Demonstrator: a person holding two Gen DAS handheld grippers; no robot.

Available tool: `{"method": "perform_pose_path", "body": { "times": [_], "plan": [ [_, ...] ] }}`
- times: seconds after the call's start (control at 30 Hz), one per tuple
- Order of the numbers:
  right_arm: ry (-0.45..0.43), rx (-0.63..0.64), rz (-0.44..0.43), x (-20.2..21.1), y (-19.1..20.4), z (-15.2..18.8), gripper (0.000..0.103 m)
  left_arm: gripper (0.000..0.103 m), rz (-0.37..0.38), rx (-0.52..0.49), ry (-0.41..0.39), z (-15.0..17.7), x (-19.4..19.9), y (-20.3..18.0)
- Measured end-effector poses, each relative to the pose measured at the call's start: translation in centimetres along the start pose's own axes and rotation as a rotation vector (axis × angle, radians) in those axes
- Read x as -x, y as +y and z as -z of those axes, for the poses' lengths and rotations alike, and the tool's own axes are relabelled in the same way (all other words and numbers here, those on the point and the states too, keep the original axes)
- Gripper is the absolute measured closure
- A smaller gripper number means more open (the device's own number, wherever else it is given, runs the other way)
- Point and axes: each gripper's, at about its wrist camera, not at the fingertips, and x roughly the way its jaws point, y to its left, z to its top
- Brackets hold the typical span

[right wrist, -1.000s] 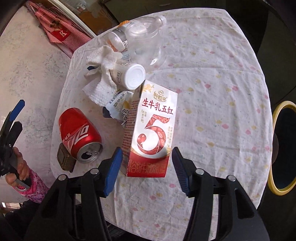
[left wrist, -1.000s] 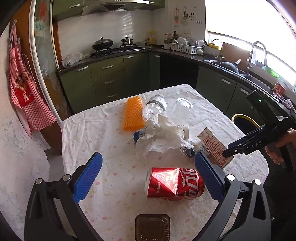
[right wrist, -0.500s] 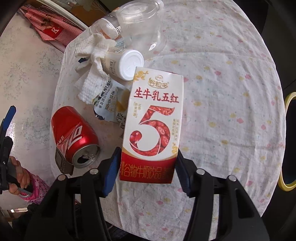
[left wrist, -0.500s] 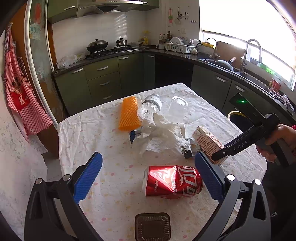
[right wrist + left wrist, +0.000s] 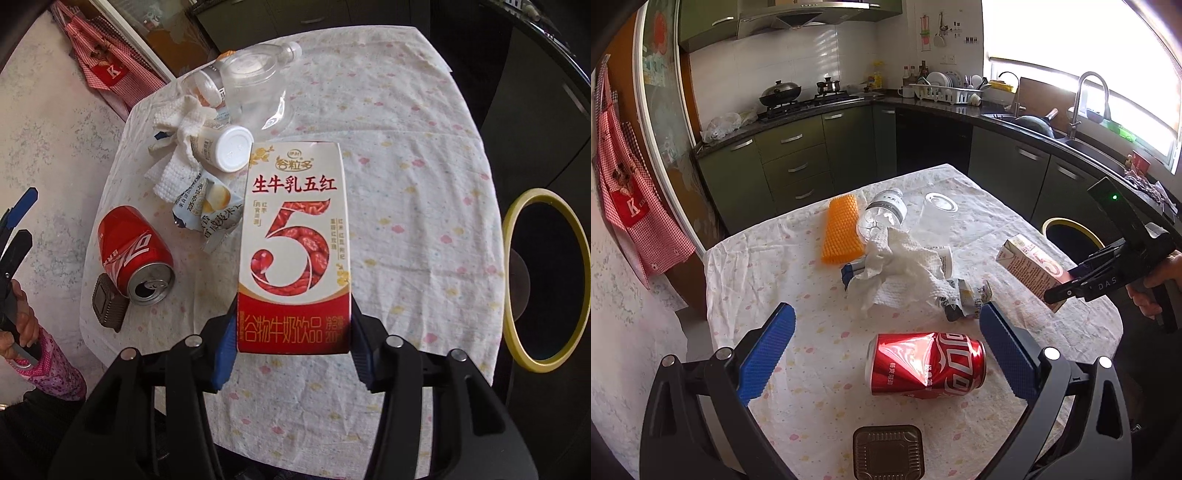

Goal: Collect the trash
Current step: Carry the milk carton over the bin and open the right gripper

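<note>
Milk carton (image 5: 293,245), frame centre: pinched at base by right gripper (image 5: 293,343), lifted off table (image 5: 406,155). Left gripper (image 5: 886,354), lower frame: spread wide w/ red can (image 5: 925,365) between.

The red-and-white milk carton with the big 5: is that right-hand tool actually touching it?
Touching. In the right wrist view, the right tool has its blue pads pressed against both sides of the red-and-white milk carton, holding it above the table.

Can (image 5: 925,365) lies on table (image 5: 768,266), before tissue (image 5: 897,266) and bottle (image 5: 882,214)
</note>
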Motion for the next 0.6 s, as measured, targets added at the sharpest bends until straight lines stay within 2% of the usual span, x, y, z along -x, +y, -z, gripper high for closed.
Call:
{"method": "perform_pose_path", "body": {
  "times": [0.13, 0.27, 0.43, 0.6],
  "plan": [
    [-0.088, -0.072, 0.029, 3.0, -3.9, 0.6, 0.054, 0.005, 0.005, -0.004, 0.001, -0.1, 0.0, -0.6],
    [-0.149, -0.181, 0.093, 5.4, -9.4, 1.6, 0.053, 0.005, 0.006, -0.005, 0.008, -0.4, -0.2, -1.2],
    [-0.146, -0.316, 0.181, 5.7, -16.9, 2.9, 0.053, 0.005, 0.006, -0.004, 0.009, -0.8, -0.4, -2.1],
    [-0.082, -0.416, 0.247, 3.1, -23.3, 3.1, 0.053, 0.005, 0.003, 0.005, 0.031, -0.7, -1.2, -3.0]
  ]
}}
